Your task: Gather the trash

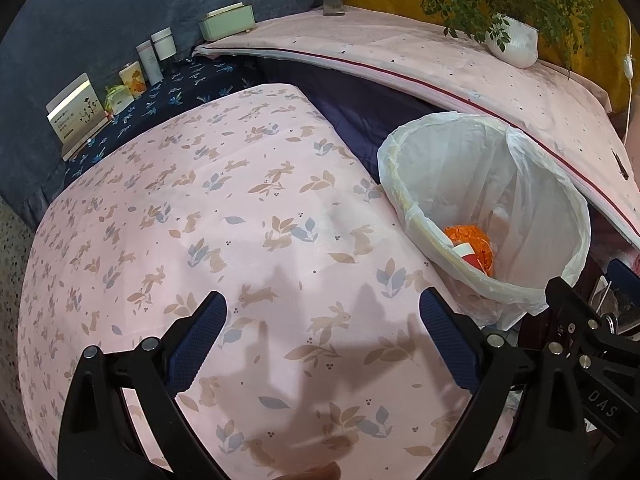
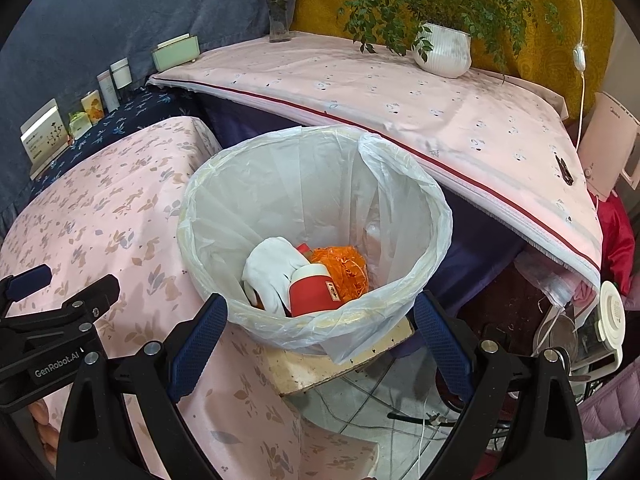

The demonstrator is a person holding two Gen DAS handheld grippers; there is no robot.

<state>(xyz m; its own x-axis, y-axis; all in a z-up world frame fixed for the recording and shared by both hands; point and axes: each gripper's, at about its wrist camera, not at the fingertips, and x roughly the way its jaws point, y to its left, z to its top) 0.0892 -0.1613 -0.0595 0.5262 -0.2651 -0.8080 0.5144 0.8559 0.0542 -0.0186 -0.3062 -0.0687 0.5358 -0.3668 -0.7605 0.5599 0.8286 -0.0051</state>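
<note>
A bin lined with a white plastic bag (image 2: pixel 280 184) stands between two cloth-covered tables. Inside lie a red cup with a white rim (image 2: pixel 314 292), a crumpled white cloth or tissue (image 2: pixel 272 268) and an orange net (image 2: pixel 346 268). My right gripper (image 2: pixel 320 328) hangs open just above the bin's near rim, nothing between its fingers. My left gripper (image 1: pixel 322 328) is open and empty over the pink rabbit-print tablecloth (image 1: pixel 200 220), left of the bin (image 1: pixel 460 168). The orange net (image 1: pixel 472 240) and the cup (image 1: pixel 468 254) show partly in the left wrist view.
A higher pink-clothed table (image 2: pixel 400 96) runs behind the bin with a white potted plant (image 2: pixel 442 52) and a glass vase (image 2: pixel 280 20). Small boxes and jars (image 1: pixel 132 76) line a dark shelf at back left. A kettle (image 2: pixel 608 148), cables and clutter (image 2: pixel 580 332) lie at right.
</note>
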